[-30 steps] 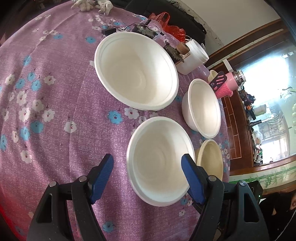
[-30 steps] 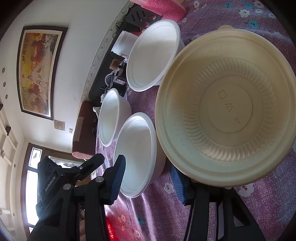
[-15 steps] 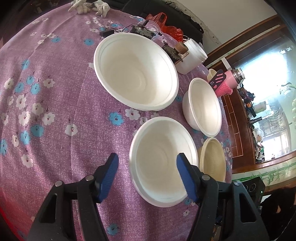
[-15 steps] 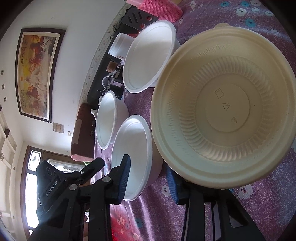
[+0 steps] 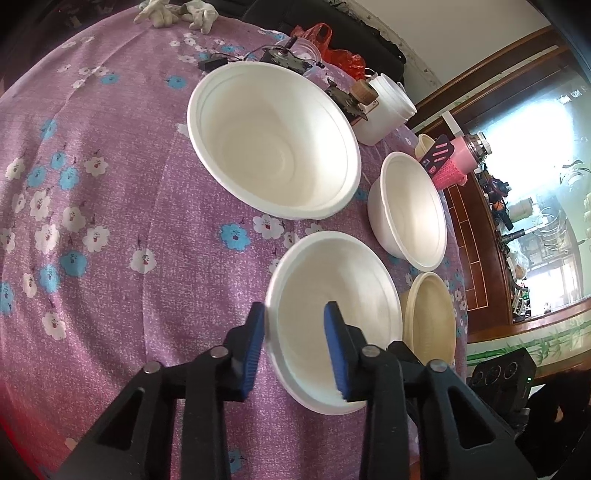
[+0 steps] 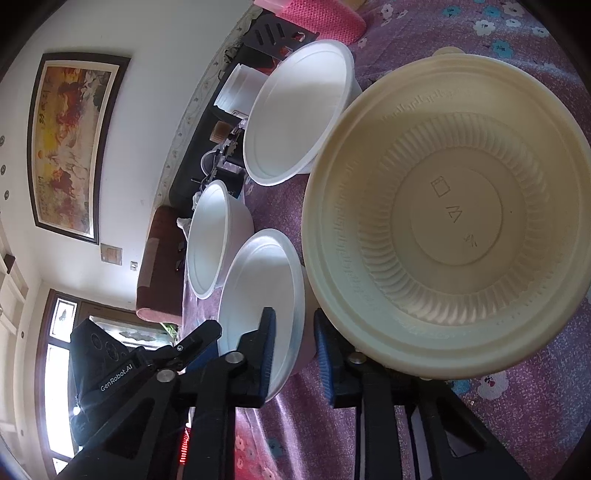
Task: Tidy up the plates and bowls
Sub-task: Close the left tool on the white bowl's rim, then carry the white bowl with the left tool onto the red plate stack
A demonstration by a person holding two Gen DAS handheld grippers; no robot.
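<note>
Three white foam bowls and a cream ridged bowl stand on a purple flowered tablecloth. My left gripper (image 5: 295,347) is half closed astride the near rim of the nearest white bowl (image 5: 332,299), one finger outside and one inside, with a gap still at the inner finger. Beyond are a large white bowl (image 5: 273,140) and a smaller white bowl (image 5: 410,210). The cream bowl (image 5: 430,321) stands to the right. My right gripper (image 6: 291,350) is half closed over the same white bowl's rim (image 6: 262,288), beside the cream bowl (image 6: 450,218).
At the table's far side are a white jar (image 5: 384,107), a pink bottle (image 5: 458,162), small gadgets with wires (image 5: 280,59), a red bag (image 5: 332,48) and white gloves (image 5: 173,7). The tablecloth (image 5: 92,184) is bare on the left.
Both grippers' jaws have narrowed a lot. The left one has moved right onto the near white bowl's rim. The right one has closed in around that bowl's rim.
</note>
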